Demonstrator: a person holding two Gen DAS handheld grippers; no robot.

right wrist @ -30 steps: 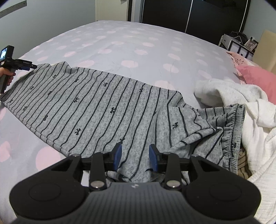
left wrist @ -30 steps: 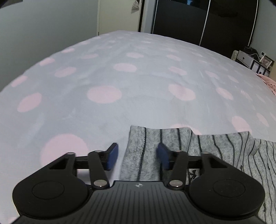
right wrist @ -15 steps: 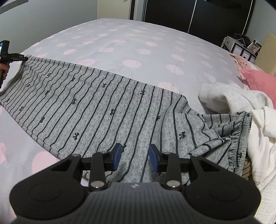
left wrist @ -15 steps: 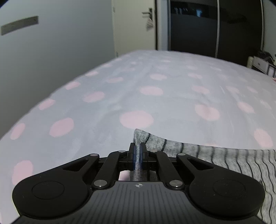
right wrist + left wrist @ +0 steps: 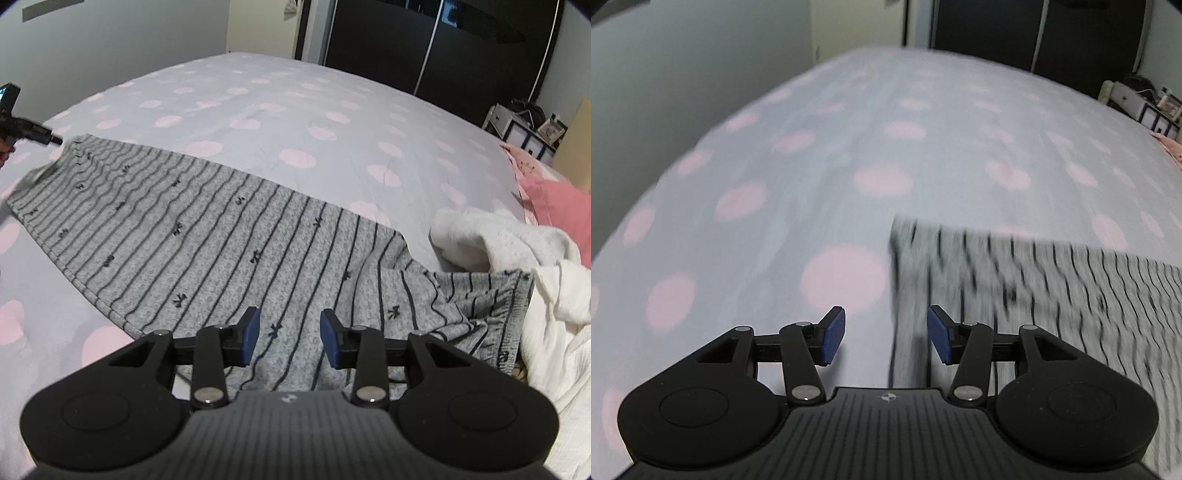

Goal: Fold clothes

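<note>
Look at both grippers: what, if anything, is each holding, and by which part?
Nothing. The left gripper is opening, clear of the trousers; the right gripper hovers open over them.

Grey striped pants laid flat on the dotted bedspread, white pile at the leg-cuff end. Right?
Not quite. The white pile sits at the waistband end, not the cuff end; the right wrist view shows it. The pants do lie flat on the dotted bedspread.

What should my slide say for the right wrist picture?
Open right gripper hovers over striped grey trousers spread on a dotted bed.
</note>
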